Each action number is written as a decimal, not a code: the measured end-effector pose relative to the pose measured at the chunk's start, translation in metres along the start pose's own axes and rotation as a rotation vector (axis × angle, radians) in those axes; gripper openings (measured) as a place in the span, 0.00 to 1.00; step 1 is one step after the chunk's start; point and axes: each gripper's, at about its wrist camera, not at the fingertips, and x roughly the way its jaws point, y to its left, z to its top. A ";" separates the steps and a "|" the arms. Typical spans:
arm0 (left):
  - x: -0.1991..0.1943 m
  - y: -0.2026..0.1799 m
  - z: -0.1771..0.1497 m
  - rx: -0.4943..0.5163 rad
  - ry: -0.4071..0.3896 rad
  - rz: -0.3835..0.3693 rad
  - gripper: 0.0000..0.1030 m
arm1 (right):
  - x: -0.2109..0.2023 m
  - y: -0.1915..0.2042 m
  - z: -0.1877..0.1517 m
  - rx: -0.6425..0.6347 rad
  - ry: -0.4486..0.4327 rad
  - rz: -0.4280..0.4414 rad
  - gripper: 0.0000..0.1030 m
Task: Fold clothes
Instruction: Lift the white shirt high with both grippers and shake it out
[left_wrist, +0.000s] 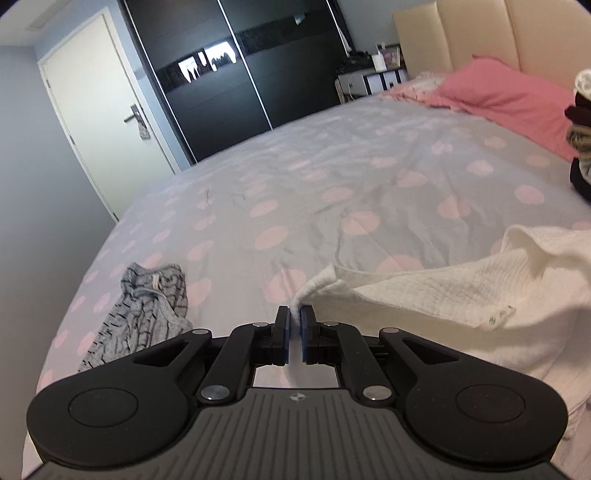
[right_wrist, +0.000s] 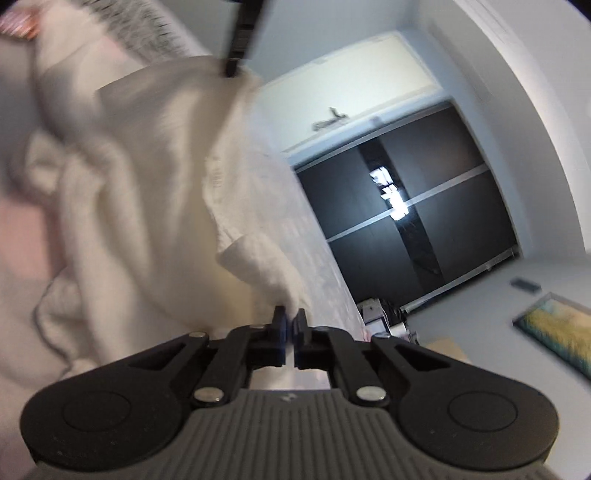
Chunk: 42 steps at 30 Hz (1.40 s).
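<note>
White garment, one, pinched at two corners by left gripper and right gripper jaws

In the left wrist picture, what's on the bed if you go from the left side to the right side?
Grey striped garment → left tongs pinching a corner of the white cloth → white cloth → stack of dark folded clothes at the right edge.
</note>
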 end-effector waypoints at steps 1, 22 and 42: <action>-0.004 0.001 0.001 -0.006 -0.012 0.004 0.04 | -0.002 -0.015 0.001 0.034 -0.002 -0.035 0.03; -0.351 0.067 0.143 -0.061 -0.842 0.233 0.03 | -0.147 -0.344 0.097 0.487 -0.386 -0.415 0.03; -0.416 0.040 0.136 -0.021 -0.955 0.357 0.03 | -0.260 -0.355 0.107 0.471 -0.616 -0.488 0.03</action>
